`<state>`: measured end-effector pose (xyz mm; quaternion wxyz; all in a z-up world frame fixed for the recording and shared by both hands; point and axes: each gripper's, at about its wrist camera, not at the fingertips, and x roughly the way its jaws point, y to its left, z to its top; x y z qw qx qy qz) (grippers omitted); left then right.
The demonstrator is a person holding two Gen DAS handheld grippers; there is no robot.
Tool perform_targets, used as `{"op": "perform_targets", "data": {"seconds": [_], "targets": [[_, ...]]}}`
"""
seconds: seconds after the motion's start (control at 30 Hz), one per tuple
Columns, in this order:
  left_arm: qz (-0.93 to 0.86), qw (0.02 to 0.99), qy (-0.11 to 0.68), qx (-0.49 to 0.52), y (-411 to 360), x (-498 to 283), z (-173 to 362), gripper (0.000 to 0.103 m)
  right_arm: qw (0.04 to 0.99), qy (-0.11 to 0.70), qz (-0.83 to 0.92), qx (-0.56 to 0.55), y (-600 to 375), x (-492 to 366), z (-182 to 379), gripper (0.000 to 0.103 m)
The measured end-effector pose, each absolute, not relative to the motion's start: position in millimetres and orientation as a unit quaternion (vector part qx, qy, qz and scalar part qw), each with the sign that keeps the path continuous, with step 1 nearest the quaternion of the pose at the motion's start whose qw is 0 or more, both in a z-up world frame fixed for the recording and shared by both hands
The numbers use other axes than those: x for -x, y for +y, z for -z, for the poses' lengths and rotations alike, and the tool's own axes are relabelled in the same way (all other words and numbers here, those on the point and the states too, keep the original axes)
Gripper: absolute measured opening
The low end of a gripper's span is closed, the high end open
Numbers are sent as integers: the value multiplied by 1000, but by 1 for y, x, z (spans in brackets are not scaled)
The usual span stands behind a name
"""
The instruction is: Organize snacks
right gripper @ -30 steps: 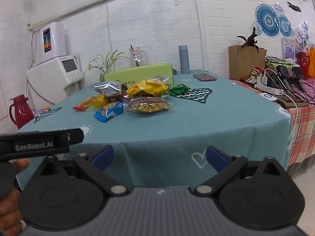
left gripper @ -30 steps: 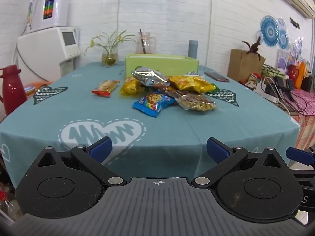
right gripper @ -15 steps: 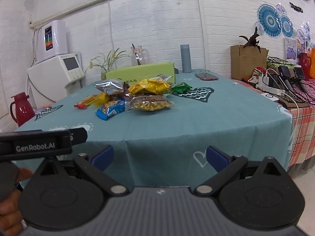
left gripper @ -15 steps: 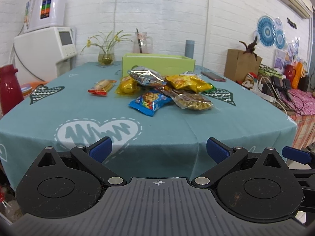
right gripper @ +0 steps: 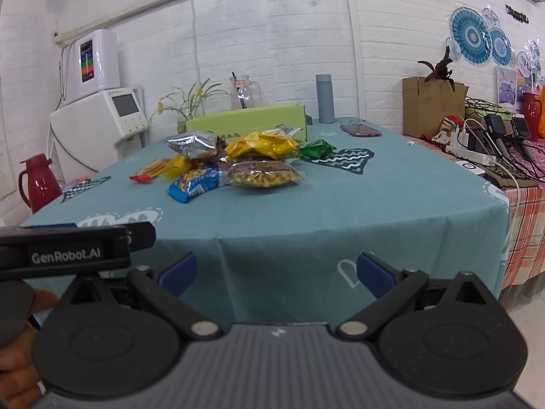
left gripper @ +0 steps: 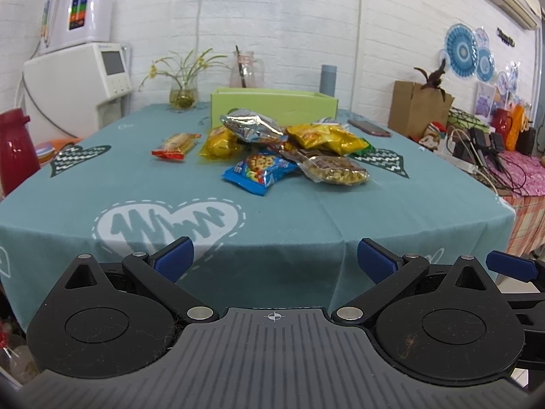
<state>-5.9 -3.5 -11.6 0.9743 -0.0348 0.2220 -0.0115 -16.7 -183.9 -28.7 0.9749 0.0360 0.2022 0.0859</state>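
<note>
A pile of snack packets lies mid-table on the teal cloth: a blue cookie packet, a clear bag of nuts, yellow bags, a silver bag and a separate red-ended bar. An open green box stands behind them. The pile also shows in the right wrist view. My left gripper is open and empty, in front of the table's near edge. My right gripper is open and empty, also short of the table.
A flower vase, glass jug, grey flask and phone stand at the table's back. A red thermos and white dispenser are at the left. A side table with cables is at the right.
Both grippers have moved slightly closer to the table and tilted; the snacks have not moved. Both stay open.
</note>
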Motion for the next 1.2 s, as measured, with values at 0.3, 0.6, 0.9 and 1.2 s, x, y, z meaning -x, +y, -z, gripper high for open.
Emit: {"op": "perform_targets", "data": {"seconds": [0.3,0.6,0.9,1.2], "targets": [[13,973,227,35,-7,4,12,92,975,203,-82,-33,-186,17,28,99],[14,971,235,36,-8,0,13,92,975,204,-82,-30,-186,16,28,99],[5,970,239,29,-9,-4,14,92,974,207,-82,-30,-187,15,28,99],[-3,970,240,29,-6,-7,15,92,973,214,-83,-32,-189,13,30,99]]}}
